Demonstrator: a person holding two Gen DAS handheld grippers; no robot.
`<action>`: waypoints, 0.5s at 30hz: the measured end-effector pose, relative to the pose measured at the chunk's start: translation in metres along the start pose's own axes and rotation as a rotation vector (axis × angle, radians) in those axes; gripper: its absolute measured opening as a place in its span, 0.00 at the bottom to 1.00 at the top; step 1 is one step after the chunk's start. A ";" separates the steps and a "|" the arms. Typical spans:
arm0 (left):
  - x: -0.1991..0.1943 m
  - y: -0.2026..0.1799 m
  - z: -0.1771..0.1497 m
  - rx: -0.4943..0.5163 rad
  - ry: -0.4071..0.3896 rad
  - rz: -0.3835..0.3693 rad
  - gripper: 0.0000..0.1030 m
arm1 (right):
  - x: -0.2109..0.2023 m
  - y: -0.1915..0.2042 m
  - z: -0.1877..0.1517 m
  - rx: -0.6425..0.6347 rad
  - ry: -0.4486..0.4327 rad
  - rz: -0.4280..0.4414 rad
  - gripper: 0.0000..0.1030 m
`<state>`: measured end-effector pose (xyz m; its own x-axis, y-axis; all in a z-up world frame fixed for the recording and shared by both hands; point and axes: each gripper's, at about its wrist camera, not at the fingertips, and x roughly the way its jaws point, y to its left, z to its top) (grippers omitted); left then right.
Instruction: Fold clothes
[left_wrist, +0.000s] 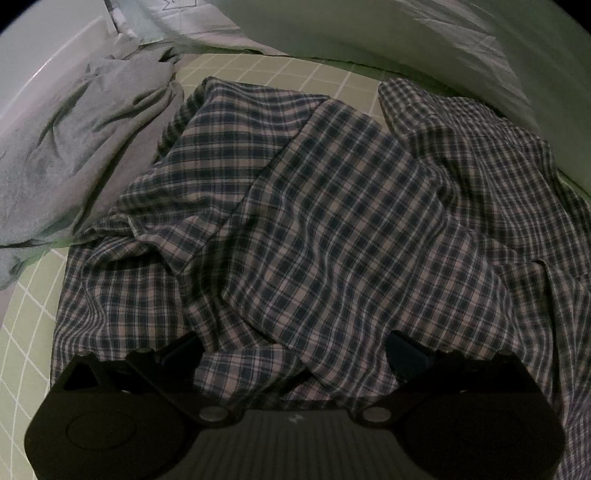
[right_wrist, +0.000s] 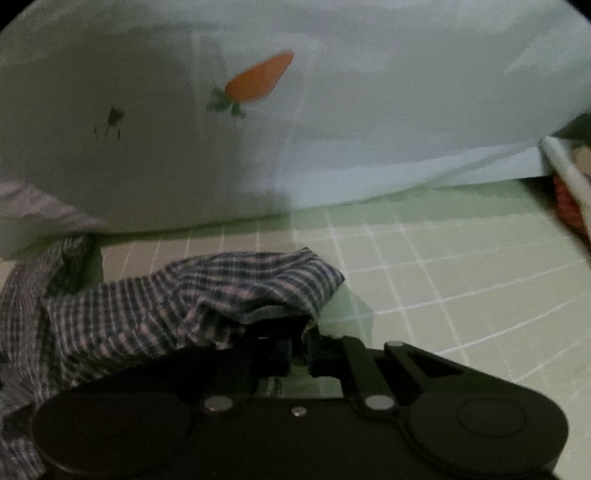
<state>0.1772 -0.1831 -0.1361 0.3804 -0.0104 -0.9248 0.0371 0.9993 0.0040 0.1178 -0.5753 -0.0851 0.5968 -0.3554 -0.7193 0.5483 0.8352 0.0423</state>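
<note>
A crumpled blue-and-white plaid shirt (left_wrist: 332, 206) lies spread over a green grid mat (left_wrist: 29, 332). My left gripper (left_wrist: 293, 350) hovers close above the shirt's near part, pointing steeply down; its jaws are open and nothing is pinched between them. In the right wrist view, one end of the plaid shirt (right_wrist: 229, 288) is raised off the green grid mat (right_wrist: 443, 266). My right gripper (right_wrist: 299, 350) is shut on that raised edge, and the cloth drapes over its left finger and hides the tips.
A rumpled grey garment (left_wrist: 74, 147) lies left of the shirt, partly on the mat. Pale bedding (left_wrist: 388, 33) runs along the far side, with a carrot print (right_wrist: 258, 79) on it. A red-and-white object (right_wrist: 569, 199) sits at the right edge.
</note>
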 end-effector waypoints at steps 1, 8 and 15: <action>-0.001 0.000 0.000 0.000 -0.001 0.000 1.00 | -0.005 0.002 0.002 -0.009 -0.014 -0.010 0.07; 0.001 0.001 -0.002 0.002 -0.007 -0.001 1.00 | -0.029 0.055 0.015 -0.202 -0.161 -0.018 0.07; -0.001 0.003 -0.005 0.006 -0.008 -0.002 1.00 | -0.010 0.139 -0.006 -0.311 -0.106 0.204 0.07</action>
<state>0.1726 -0.1797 -0.1373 0.3875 -0.0131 -0.9218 0.0433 0.9991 0.0040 0.1843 -0.4530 -0.0758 0.7416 -0.1967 -0.6413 0.2181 0.9748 -0.0468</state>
